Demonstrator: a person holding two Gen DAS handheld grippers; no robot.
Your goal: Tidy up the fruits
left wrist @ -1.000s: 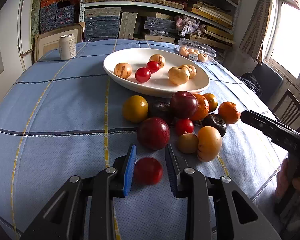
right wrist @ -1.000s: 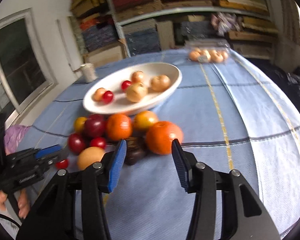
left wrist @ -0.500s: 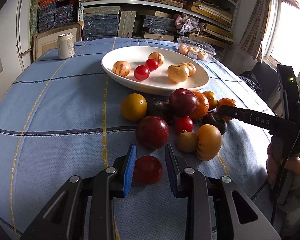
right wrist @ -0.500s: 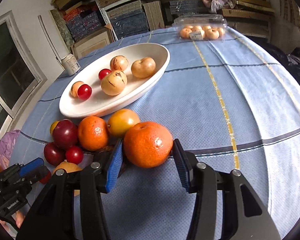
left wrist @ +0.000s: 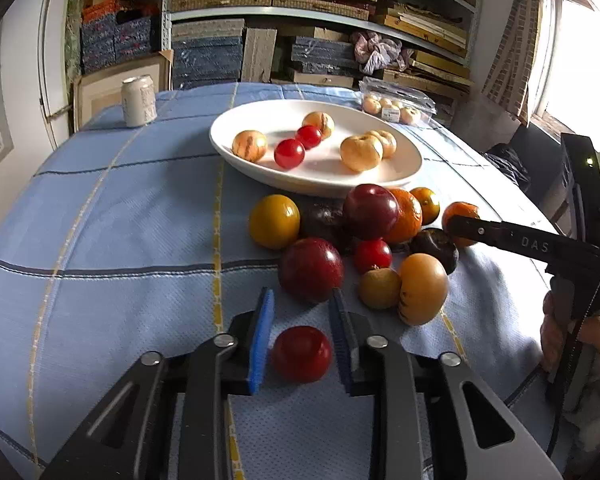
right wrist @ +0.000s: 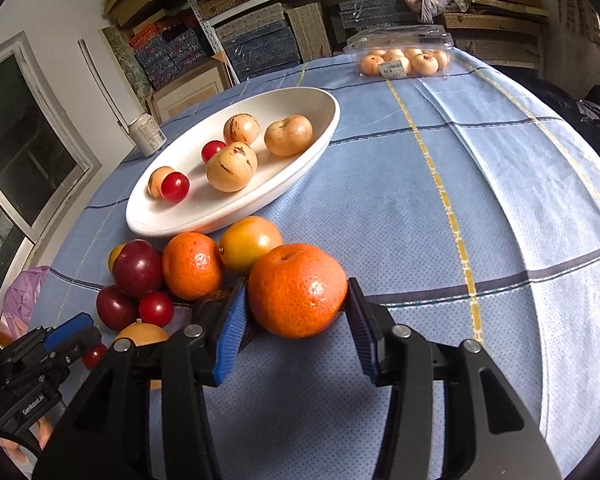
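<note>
A white oval bowl (left wrist: 404,176) (right wrist: 320,148) holds several pale melons and two red tomatoes. A pile of loose fruit lies in front of it: dark red plums, oranges, yellow fruit. My left gripper (left wrist: 302,334) is open with a small red tomato (left wrist: 302,354) between its blue pads, small gaps on both sides. My right gripper (right wrist: 296,316) is open around a large orange (right wrist: 298,290); the pads stand close at both sides of it. The right gripper also shows in the left wrist view (left wrist: 500,236).
A drink can (left wrist: 139,101) stands at the table's far left. A clear plastic box of pale fruit (right wrist: 404,60) lies at the far right. Shelves of stacked boxes fill the back wall. A blue checked cloth (right wrist: 460,184) covers the table.
My right gripper has moved forward until the orange sits between its pads. My left gripper has edged forward around the small tomato, its jaws narrowing slightly.
</note>
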